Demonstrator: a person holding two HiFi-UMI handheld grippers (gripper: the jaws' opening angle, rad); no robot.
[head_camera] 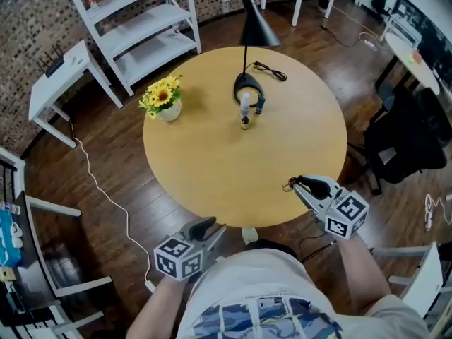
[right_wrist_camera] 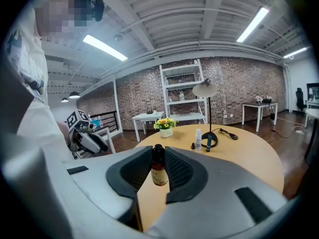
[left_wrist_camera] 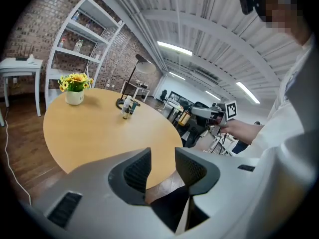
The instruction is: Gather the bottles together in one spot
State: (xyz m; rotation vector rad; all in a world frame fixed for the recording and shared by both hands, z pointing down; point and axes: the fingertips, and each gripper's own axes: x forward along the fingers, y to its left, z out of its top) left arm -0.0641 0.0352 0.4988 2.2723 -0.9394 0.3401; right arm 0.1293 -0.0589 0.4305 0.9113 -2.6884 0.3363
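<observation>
Bottle (right_wrist_camera: 159, 169), seemingly light, slick glass, sits pinched at its body by right gripper (head_camera: 304, 186); left gripper (left_wrist_camera: 162, 158) gapes empty.

No word, brand or number can be read anywhere. The only signs are black-and-white square markers. They sit on the faces of the left cube (head_camera: 182, 257) behind the left claw (head_camera: 212, 226), and of the right cube (head_camera: 347, 215) behind the right claw (head_camera: 292, 185). Each is a pattern of blocks inside a white border, with no letters. One such marker also faces the camera in each gripper view, on the other hand's cube. The brown bottle (right_wrist_camera: 159, 166) bears a pale label, but its print is too small to read. The white bottle (right_wrist_camera: 198, 140) on the surface (head_camera: 212, 168) shows no legible print either.
</observation>
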